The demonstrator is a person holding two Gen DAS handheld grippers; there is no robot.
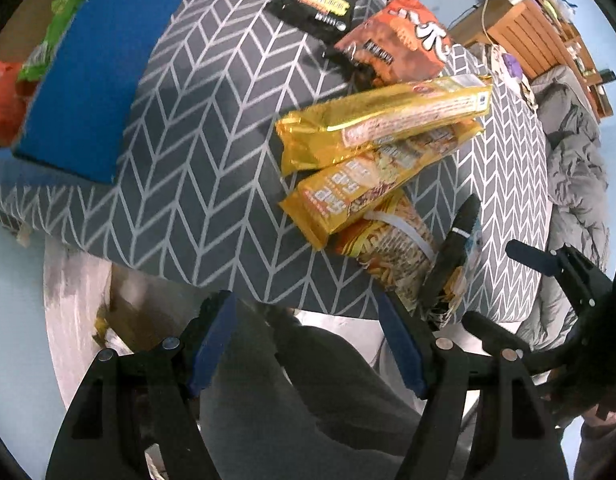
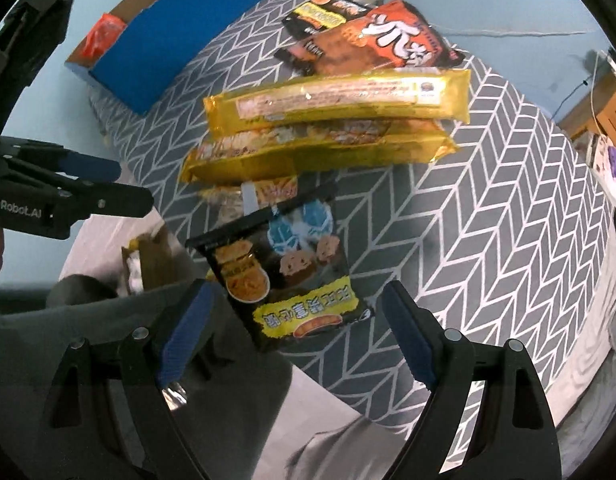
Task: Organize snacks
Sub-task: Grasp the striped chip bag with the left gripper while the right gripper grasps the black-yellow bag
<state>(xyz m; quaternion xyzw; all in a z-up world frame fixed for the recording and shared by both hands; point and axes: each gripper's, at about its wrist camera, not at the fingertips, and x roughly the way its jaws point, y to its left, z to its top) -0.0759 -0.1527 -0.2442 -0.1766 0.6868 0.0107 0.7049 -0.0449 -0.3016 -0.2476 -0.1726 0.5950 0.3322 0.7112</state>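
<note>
In the right wrist view alone, black packet's (image 2: 285, 276) printed face shows.

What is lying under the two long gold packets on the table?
Under the two gold packets, a noodle packet with a white band sticks out at the near side. Its far part is covered. The grey patterned tablecloth lies beneath all of them.

"GenRobot.AI" on left gripper (image 2: 131, 186)
</note>
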